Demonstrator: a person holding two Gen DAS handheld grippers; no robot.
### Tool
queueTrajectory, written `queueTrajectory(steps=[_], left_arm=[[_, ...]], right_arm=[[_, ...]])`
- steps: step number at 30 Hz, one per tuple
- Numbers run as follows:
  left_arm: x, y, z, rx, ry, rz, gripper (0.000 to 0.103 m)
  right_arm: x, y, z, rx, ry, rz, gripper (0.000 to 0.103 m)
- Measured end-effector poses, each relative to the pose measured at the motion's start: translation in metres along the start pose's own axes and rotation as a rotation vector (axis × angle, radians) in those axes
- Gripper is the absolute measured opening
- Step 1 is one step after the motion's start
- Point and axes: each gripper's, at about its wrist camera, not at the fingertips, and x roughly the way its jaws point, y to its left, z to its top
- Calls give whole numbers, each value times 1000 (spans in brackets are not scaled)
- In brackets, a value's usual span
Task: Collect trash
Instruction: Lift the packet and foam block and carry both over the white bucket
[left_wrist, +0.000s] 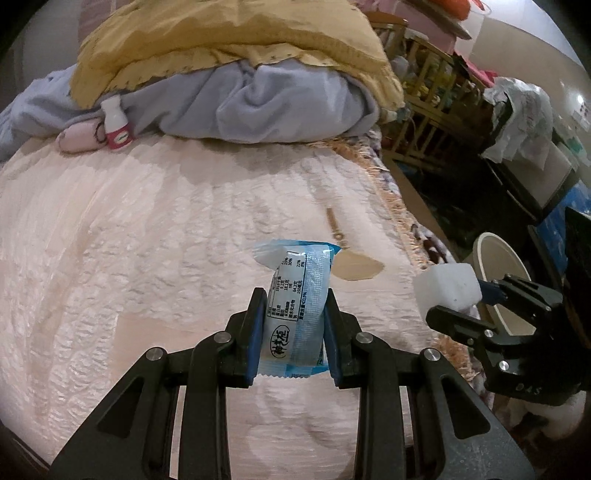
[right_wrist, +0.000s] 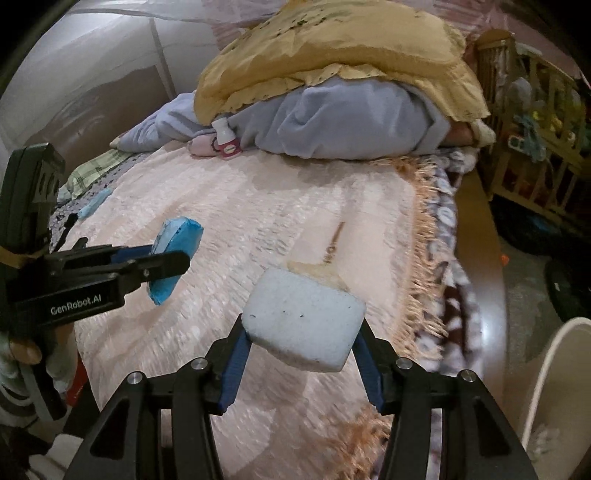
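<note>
The left gripper is clamping a light-blue snack wrapper, upright, its printed nutrition table facing the camera, above the pink bedspread near the bed's right edge. The right gripper is squeezing a white foam block, rounded and pitted, over that same edge, beside a cream bin. A pink-labelled bottle is standing against the blankets at the far end.

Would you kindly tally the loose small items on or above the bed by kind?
Snack packet: 1
White foam block: 1
Small bottle: 1
Wooden spoon: 1
Total: 4
</note>
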Motion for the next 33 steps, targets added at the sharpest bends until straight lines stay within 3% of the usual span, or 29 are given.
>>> queueTrajectory(steps=[18,33], left_arm=[[11,-104,21,191,-15,-62,26],[37,-207,32,326,50,-230,26]], right_arm=[[-71,-63,-34,86,-53,-142,52],[-120,-148,-84,269,-56,-284,53]])
